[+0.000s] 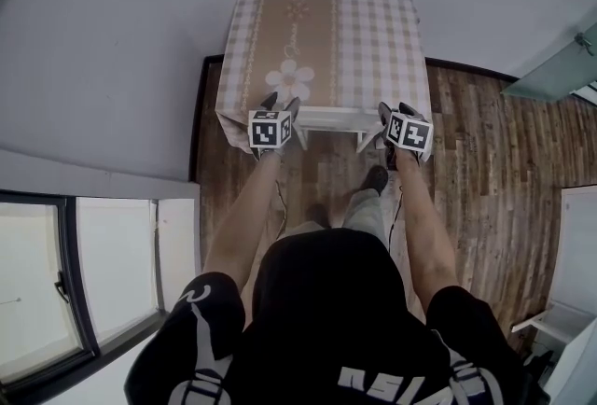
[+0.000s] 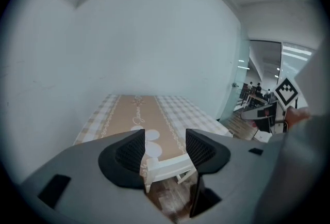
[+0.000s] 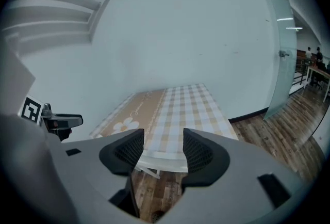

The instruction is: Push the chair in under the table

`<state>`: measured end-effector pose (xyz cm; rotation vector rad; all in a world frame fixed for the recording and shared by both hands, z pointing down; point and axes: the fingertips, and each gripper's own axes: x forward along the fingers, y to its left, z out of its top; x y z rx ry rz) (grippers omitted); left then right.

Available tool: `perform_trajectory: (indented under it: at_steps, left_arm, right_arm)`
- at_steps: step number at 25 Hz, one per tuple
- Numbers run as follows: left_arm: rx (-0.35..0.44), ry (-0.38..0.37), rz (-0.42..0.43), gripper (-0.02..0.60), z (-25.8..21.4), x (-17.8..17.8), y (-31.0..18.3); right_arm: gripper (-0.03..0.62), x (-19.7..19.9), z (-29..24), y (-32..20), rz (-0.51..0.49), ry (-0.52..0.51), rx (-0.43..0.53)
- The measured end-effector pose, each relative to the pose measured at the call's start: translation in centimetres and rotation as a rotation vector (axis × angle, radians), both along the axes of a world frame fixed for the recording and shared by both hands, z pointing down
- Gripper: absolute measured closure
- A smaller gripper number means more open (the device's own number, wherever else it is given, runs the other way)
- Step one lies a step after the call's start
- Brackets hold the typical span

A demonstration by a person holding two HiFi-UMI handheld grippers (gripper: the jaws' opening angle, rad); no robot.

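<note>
A table [image 1: 373, 39] with a beige checked cloth and a daisy runner stands against the wall. The white chair [image 1: 328, 119] is tucked under its near edge, and only the top rail shows. My left gripper [image 1: 280, 103] hovers above the rail's left end and my right gripper [image 1: 396, 109] above its right end. Both are open and hold nothing. In the left gripper view the chair [image 2: 167, 166] shows below and beyond the parted jaws of my left gripper [image 2: 165, 148]. The right gripper view has the chair [image 3: 160, 160] past the parted jaws of my right gripper [image 3: 162, 150].
Wood floor [image 1: 476, 170] surrounds the table, and my feet [image 1: 376, 177] stand just behind the chair. A window [image 1: 56, 282] is at the lower left. A glass door [image 1: 560, 67] and white furniture [image 1: 578, 244] are at the right.
</note>
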<state>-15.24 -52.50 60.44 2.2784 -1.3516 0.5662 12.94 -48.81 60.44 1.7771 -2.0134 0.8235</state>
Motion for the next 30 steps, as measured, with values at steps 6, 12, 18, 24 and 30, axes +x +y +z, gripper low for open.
perform_trajectory:
  at_steps: [6, 12, 18, 24, 30]
  left_arm:
    - [0.11, 0.089, -0.061, 0.346, -5.6, -0.8, 0.4]
    - [0.213, 0.108, -0.037, 0.378, -9.7, 0.1, 2.4]
    - [0.267, 0.129, -0.027, 0.428, -12.5, 1.1, 4.3]
    - [0.331, 0.121, -0.018, 0.492, -15.0, 1.9, 5.5]
    - [0.327, 0.141, -0.009, 0.526, -15.2, 2.2, 5.6]
  right_arm:
    - [0.375, -0.9, -4.7, 0.5, -0.004, -0.008, 0.135]
    - [0.437, -2.7, -9.7, 1.9, -0.073, 0.009, 0.271]
    - [0.491, -3.3, -12.6, 3.3, -0.09, 0.029, 0.341]
    - [0.542, -3.3, -12.9, 4.2, -0.082, 0.028, 0.355]
    - [0.576, -3.2, -13.1, 4.3, -0.089, 0.037, 0.356]
